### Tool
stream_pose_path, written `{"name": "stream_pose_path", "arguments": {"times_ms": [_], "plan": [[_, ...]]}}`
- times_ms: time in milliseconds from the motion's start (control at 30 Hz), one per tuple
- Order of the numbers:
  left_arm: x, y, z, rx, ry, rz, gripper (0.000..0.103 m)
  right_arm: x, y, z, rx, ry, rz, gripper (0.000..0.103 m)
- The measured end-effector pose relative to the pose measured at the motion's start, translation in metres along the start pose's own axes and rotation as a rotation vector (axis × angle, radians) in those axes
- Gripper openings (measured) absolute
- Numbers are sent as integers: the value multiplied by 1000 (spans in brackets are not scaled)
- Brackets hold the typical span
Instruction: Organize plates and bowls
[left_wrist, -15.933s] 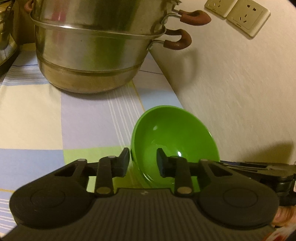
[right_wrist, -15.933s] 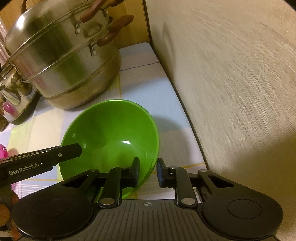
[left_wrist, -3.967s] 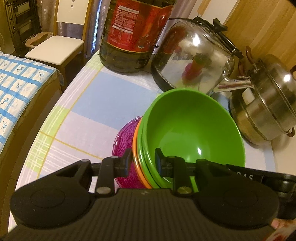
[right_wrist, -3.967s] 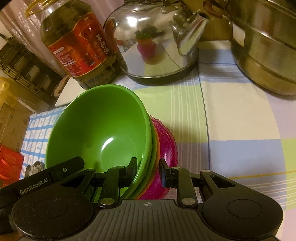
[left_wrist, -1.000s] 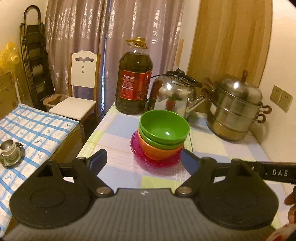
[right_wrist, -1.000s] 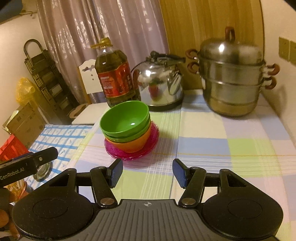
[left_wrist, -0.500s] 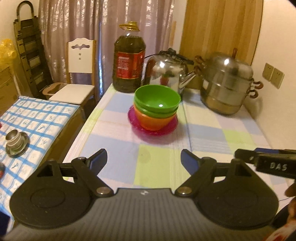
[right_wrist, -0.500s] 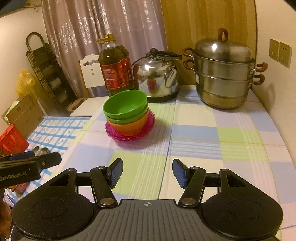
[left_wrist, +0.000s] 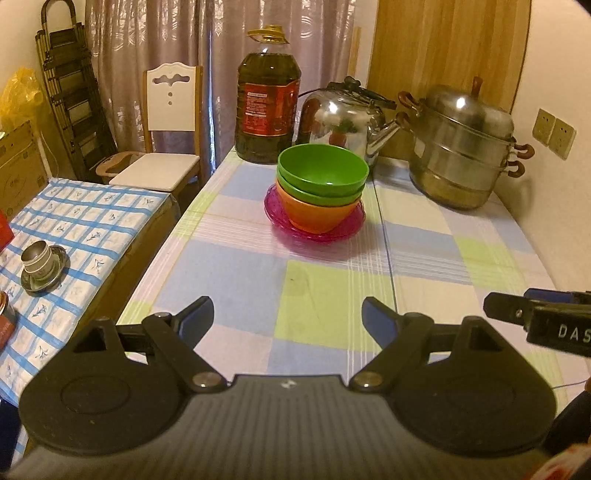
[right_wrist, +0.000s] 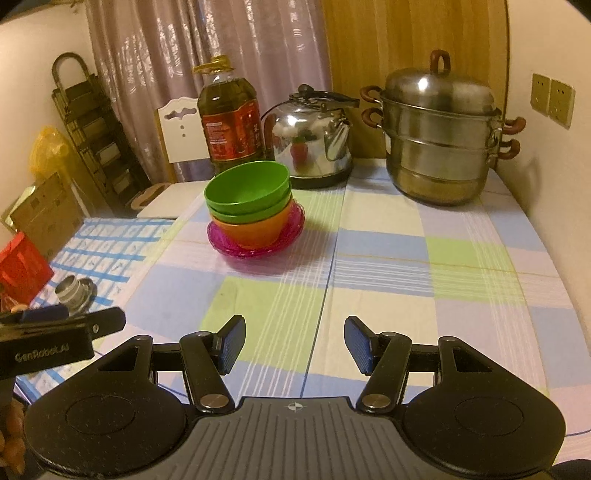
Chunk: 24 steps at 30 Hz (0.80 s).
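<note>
On the checked table (left_wrist: 332, 295), a steel steamer pot (right_wrist: 439, 136) stands at the far right corner, a kettle (right_wrist: 314, 144) and an oil bottle (right_wrist: 231, 122) line the far edge, and the task's stack sits toward the far left: two green bowls (left_wrist: 323, 173) nested in an orange bowl (left_wrist: 314, 218) on a magenta plate (left_wrist: 280, 218). The left gripper (left_wrist: 288, 314) and right gripper (right_wrist: 293, 343) both hover over the near edge, well apart from the stack, the left jaws spread wide and the right jaws about half open, each holding nothing. The sorting looks complete, so the risk now lies in the stack itself: in the right wrist view the top green bowl appears to sit slightly tilted, and a knock to the table or a returning gripper clipping the rim could likely slide it off toward the kettle. The plate is also near the left edge, so a sideways nudge could carry it over. Four seconds earlier both grippers had their jaws closed on the rim of the top green bowl; a second ago they were already free and open, and since then they have drawn farther back toward the near edge.
</note>
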<state>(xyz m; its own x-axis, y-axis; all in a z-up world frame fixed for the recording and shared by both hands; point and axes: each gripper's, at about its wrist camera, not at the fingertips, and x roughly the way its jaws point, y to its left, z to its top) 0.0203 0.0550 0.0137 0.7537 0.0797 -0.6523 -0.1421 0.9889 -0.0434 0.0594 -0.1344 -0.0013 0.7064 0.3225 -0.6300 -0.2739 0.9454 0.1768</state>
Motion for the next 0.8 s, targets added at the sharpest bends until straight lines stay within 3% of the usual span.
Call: {"name": "stream_pose_path", "arguments": {"times_ms": [800], "plan": [[3, -15, -6, 35, 25, -25, 86, 1, -4, -9, 2, 10, -15, 59]]}}
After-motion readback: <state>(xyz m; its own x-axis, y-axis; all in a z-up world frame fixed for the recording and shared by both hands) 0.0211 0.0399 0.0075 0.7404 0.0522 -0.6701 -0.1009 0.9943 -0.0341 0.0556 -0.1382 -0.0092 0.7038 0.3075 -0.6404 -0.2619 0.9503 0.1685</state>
